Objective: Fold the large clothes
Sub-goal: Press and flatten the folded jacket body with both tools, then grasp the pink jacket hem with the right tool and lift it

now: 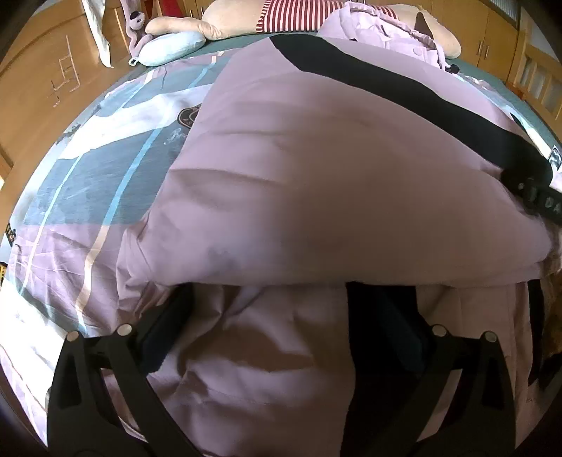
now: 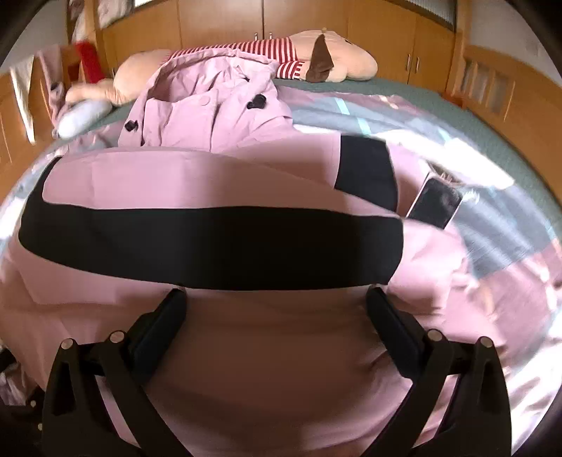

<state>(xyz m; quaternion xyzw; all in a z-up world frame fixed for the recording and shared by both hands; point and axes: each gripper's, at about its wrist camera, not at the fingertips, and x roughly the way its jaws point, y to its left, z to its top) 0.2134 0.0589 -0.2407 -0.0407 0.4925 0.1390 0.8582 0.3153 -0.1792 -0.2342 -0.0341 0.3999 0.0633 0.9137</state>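
A large lilac jacket [image 1: 316,158] with a wide black stripe [image 1: 386,81] lies spread on the bed, and one part is folded over toward me. My left gripper [image 1: 270,288] is open, its fingers wide apart low over the fabric, and their tips are under the folded edge. In the right wrist view the jacket [image 2: 246,351] fills the foreground and the black band [image 2: 210,242] runs across just beyond the fingertips. My right gripper [image 2: 275,291] is open over the lilac cloth. The buttoned collar part [image 2: 210,102] lies crumpled at the far end.
The patterned bed sheet [image 1: 87,168] shows to the left. A dark phone [image 2: 435,204] lies on the bed right of the jacket. A big plush toy in a red-striped shirt [image 2: 316,59] and a pale blue pillow [image 1: 172,47] lie at the head. Wooden wardrobes [image 2: 217,21] stand behind.
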